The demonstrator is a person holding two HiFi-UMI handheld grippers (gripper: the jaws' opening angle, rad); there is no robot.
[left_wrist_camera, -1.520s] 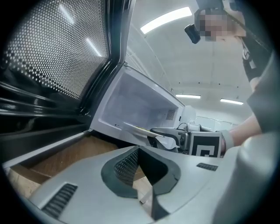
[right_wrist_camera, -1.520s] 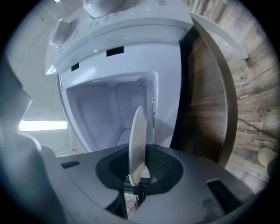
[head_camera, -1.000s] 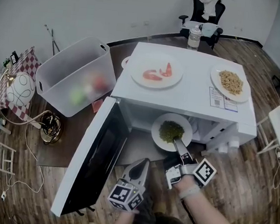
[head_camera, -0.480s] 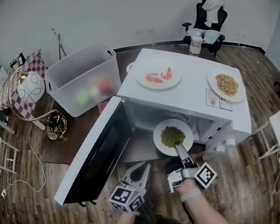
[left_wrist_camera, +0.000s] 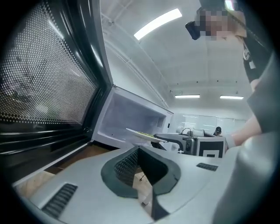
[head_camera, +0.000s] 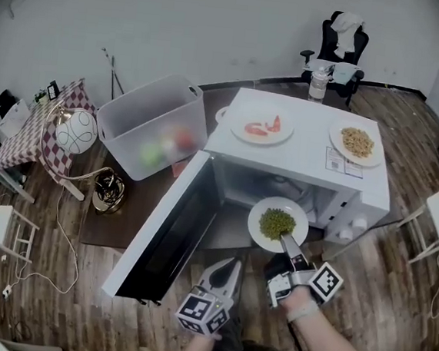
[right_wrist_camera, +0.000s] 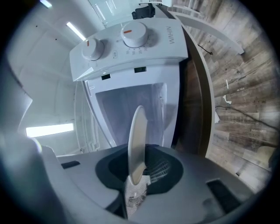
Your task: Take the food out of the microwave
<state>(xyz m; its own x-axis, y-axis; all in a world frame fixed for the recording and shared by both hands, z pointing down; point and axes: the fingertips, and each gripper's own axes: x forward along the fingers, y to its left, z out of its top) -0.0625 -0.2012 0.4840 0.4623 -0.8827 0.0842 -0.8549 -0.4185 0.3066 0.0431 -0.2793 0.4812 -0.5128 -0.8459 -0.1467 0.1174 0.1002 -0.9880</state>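
A dark brown counter (head_camera: 136, 201) carries a white microwave (head_camera: 307, 152) and, just beside it, a clear plastic bin (head_camera: 151, 122). On the microwave's flat top lie a plate of red food (head_camera: 261, 125) and a plate of pale grains (head_camera: 356, 142), well apart.

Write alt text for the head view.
The right gripper clamps the near rim of a plate of green food at the mouth of a white microwave, its door open. The left gripper hovers empty nearby; a plate of red food and a plate of tan food sit on top.
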